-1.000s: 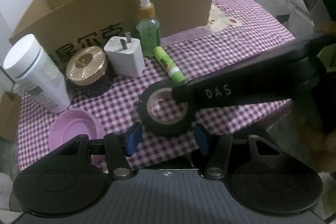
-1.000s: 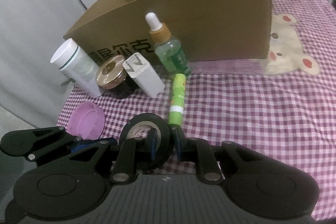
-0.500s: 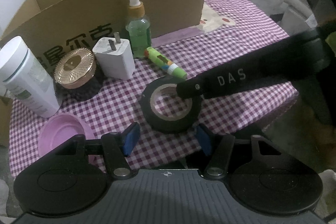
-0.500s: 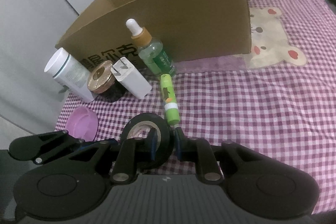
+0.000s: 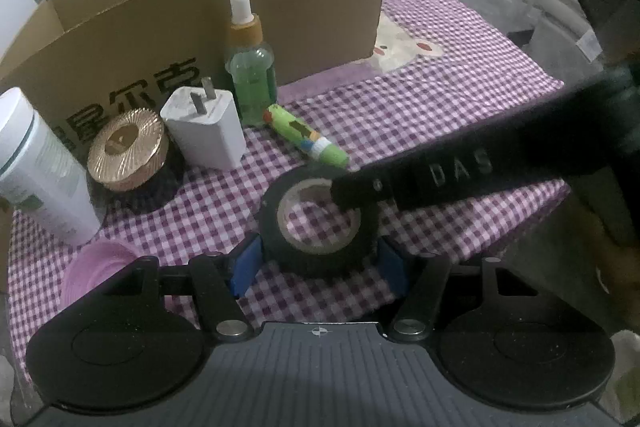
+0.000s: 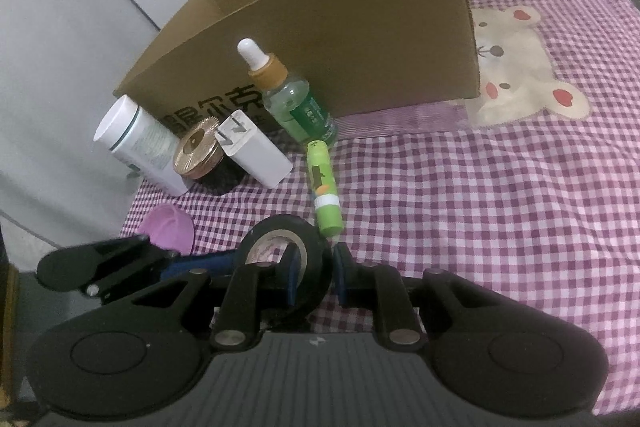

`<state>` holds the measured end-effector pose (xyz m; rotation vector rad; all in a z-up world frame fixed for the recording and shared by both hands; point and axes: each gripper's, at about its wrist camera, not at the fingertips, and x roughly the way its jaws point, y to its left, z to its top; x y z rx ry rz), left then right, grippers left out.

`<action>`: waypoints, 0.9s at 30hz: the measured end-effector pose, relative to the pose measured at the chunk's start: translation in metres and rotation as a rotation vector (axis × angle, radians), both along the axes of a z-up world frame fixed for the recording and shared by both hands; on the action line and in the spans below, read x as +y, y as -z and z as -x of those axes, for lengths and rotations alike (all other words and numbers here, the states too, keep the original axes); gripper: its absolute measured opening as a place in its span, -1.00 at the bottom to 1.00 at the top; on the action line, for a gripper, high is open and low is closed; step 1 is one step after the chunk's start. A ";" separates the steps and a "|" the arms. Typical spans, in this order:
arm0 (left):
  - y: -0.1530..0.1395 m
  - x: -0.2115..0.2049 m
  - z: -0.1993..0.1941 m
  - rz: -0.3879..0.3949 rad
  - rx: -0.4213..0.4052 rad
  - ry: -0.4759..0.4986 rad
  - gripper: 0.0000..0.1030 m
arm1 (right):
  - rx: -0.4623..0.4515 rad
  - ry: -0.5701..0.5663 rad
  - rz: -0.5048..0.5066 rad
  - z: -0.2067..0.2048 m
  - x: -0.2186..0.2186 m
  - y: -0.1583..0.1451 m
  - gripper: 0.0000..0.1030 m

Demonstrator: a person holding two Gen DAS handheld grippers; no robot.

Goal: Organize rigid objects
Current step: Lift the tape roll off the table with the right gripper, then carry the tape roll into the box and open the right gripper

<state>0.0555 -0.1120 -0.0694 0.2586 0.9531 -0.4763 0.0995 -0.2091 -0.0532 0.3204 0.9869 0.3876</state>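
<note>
Checked tabletop [image 6: 480, 211], cardboard box [image 6: 340, 39] behind; right tongs [image 6: 314, 267] clamped on black tape roll [image 5: 316, 223] wall; left tongs [image 5: 320, 263] opening, pads flanking roll

Both grippers are black, with round disc housings, silver pivot screws and a ribbed grey body. The left gripper [image 5: 318, 263] has blue pads; the right gripper [image 6: 314, 273] has white "DAS" lettering on one finger.
</note>
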 end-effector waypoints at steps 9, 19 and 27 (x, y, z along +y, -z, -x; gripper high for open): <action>0.000 0.001 -0.006 0.007 -0.008 -0.011 0.23 | -0.026 -0.045 0.042 -0.003 0.007 0.000 -0.59; -0.013 0.004 0.001 0.022 -0.030 -0.025 0.22 | -0.051 -0.039 0.052 0.003 0.010 -0.013 -0.61; -0.070 0.018 0.016 0.057 -0.160 -0.056 0.22 | -0.191 -0.038 0.058 0.016 0.019 -0.072 -0.60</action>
